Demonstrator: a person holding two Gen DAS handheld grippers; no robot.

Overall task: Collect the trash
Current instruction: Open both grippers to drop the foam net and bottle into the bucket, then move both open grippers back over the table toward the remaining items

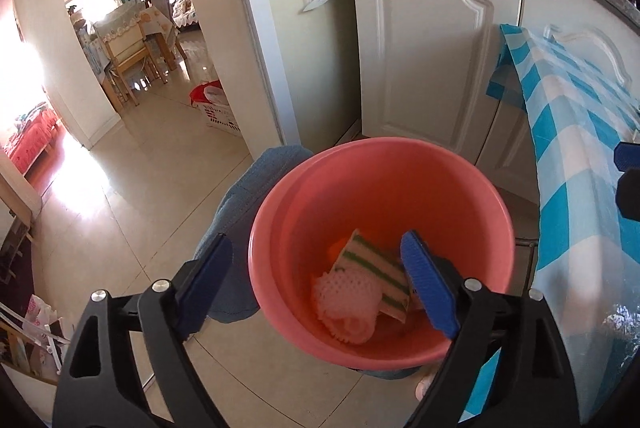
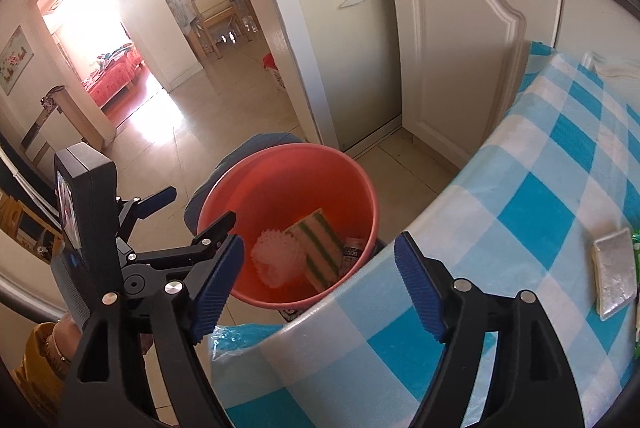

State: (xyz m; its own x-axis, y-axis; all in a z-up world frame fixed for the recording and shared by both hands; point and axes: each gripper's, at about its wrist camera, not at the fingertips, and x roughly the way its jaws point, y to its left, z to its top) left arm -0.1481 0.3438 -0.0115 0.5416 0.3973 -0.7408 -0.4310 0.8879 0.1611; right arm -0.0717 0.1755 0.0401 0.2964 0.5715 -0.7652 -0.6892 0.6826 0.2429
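Trash lies in the pink bucket [image 1: 280, 212] under open left gripper [image 1: 316, 286].

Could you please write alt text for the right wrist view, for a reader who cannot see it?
The open right gripper hangs empty over the edge of a table with a blue-and-white checked cloth, pointing down at a pink bucket on the tiled floor. The bucket holds a striped sponge, a white foam net and a small tube. The left gripper hangs beside it.

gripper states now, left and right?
Left gripper: open, empty, over the pink bucket.
Right gripper: open, empty, at the checked tablecloth edge.
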